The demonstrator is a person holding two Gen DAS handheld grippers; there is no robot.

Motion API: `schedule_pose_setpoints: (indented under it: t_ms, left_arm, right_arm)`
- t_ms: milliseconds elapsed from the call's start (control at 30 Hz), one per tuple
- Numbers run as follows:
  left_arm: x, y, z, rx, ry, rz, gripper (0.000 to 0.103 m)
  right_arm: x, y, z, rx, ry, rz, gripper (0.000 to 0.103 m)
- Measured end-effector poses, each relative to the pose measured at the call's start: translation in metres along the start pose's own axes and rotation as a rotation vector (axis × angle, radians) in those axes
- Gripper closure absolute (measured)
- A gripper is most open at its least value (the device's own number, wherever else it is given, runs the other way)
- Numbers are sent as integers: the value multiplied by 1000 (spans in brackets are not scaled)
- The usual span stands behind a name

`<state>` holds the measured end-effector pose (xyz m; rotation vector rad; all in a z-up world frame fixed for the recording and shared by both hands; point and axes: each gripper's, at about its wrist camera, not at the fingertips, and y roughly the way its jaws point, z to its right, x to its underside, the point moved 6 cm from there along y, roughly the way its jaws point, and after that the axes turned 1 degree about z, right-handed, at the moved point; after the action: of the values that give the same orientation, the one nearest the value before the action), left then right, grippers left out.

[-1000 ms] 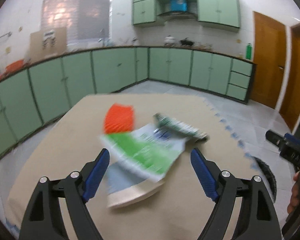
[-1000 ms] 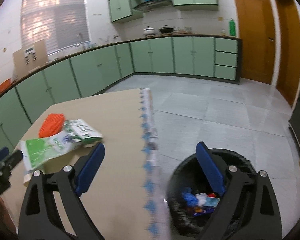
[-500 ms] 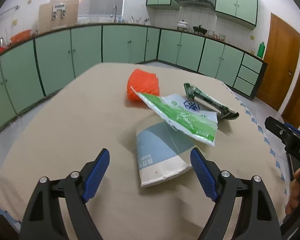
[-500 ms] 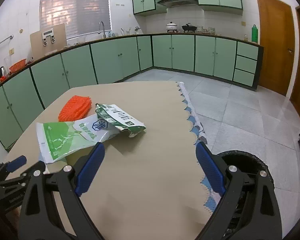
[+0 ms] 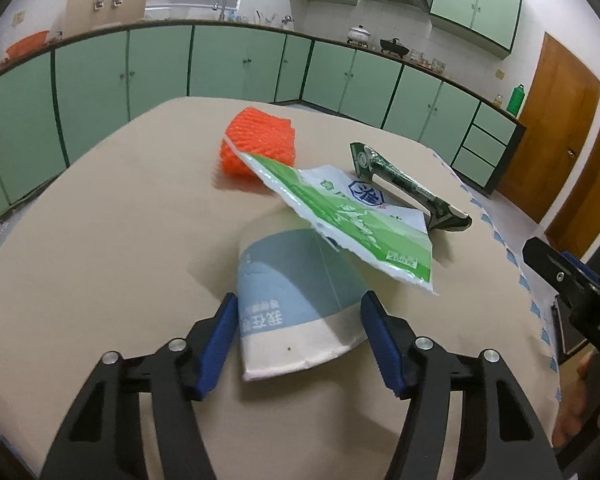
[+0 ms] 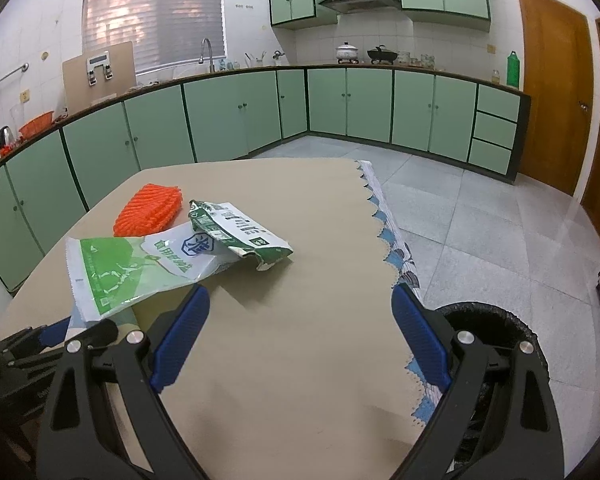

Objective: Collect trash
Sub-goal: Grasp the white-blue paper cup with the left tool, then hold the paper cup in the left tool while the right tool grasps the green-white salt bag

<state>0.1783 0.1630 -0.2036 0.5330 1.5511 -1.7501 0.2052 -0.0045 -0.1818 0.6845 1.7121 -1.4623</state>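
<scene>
A blue and white paper package (image 5: 296, 300) lies on the tan table (image 5: 100, 240). My left gripper (image 5: 298, 332) is open, its blue fingers on either side of the package's near end. A green and white plastic bag (image 5: 340, 212) lies over the package's far end; it also shows in the right wrist view (image 6: 140, 264). Behind are an orange foam net (image 5: 260, 144) and a dark green wrapper (image 5: 408, 188). My right gripper (image 6: 300, 332) is open and empty over bare table. The black bin (image 6: 496, 332) stands on the floor at the table's right edge.
Green cabinets (image 6: 340, 108) run along the far walls. A wooden door (image 6: 556, 100) is at the right. The tablecloth's scalloped edge (image 6: 396, 248) hangs at the table's right side. The left gripper's body (image 6: 40, 344) shows at the lower left in the right wrist view.
My left gripper has moved forward and down, so its fingers now flank the blue and white package. My right gripper has swung left from the bin to over the table.
</scene>
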Motion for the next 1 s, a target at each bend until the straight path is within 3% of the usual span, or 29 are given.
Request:
schedule_pose_setpoints:
  t_ms: [100,333,567,733,1000]
  left_arm:
    - [0,-2,2,0,2,9,56]
    - [-2,-17,3,-8,-3,52,65]
    - [-6,-25,-15,-31,-22,65,66]
    - [-11,-26,-29,-54,-11,71,66]
    - [-12,-25,-39,-49,-15,68,66]
  right_arm:
    - [0,0,2,1,5,0,13]
    - [1,-1,-2,-15,9,1,13]
    - [5,0,-39,-91,-67,1,18]
    - [13,13,-63,-147,-89,-67,24]
    - [7,16,-79,-169,-102,-83,27]
